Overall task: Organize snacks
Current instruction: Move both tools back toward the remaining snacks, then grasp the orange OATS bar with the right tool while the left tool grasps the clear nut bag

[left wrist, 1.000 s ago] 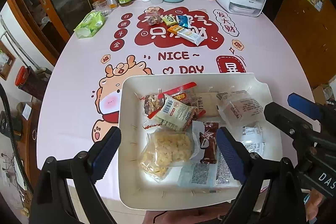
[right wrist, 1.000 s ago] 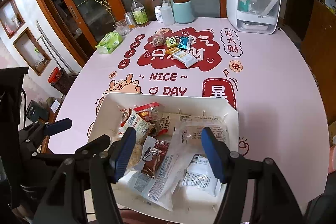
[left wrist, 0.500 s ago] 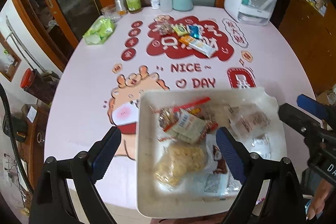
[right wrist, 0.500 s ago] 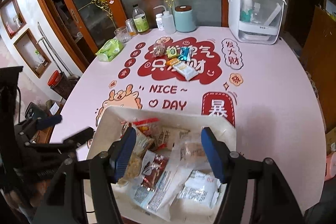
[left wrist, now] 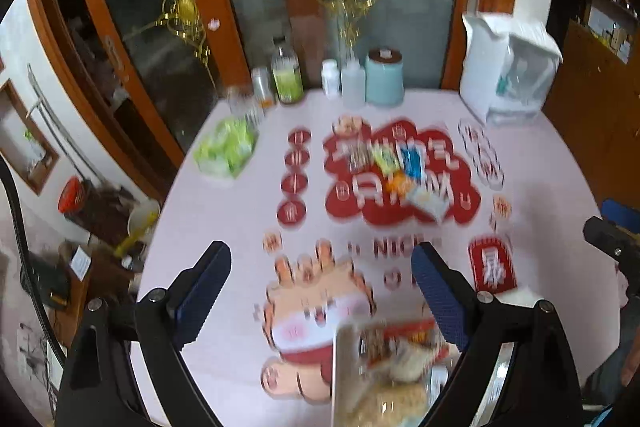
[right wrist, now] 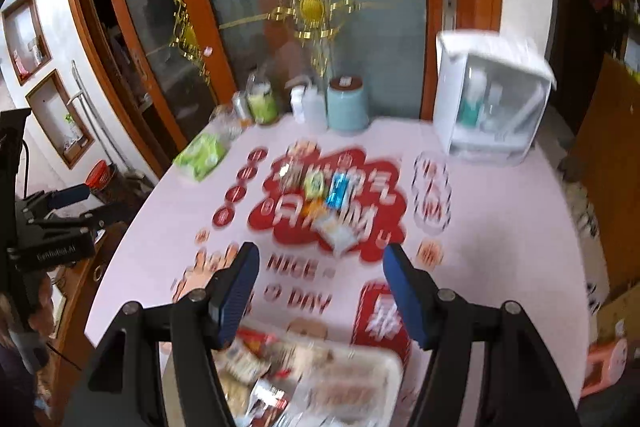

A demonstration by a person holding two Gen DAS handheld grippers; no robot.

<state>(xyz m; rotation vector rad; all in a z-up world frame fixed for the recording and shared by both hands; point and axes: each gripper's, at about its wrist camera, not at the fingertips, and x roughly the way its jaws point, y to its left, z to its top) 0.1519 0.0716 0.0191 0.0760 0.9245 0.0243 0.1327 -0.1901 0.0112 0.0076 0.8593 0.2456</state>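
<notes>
While both frames blur | L gripper (left wrist: 320, 277) & R gripper (right wrist: 320, 277) spread, empty | loose snack packets (right wrist: 324, 203) mid-frame on red print; snack tray (right wrist: 394, 367) bottom edge | risk: misjudged reach, packets knocked.

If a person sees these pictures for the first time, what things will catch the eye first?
Probably the big red design in the middle of the pink tablecloth, with a few loose snack packets lying on it. Next, the white tray heaped with snacks at the near edge, and the white box at the far right.
</notes>
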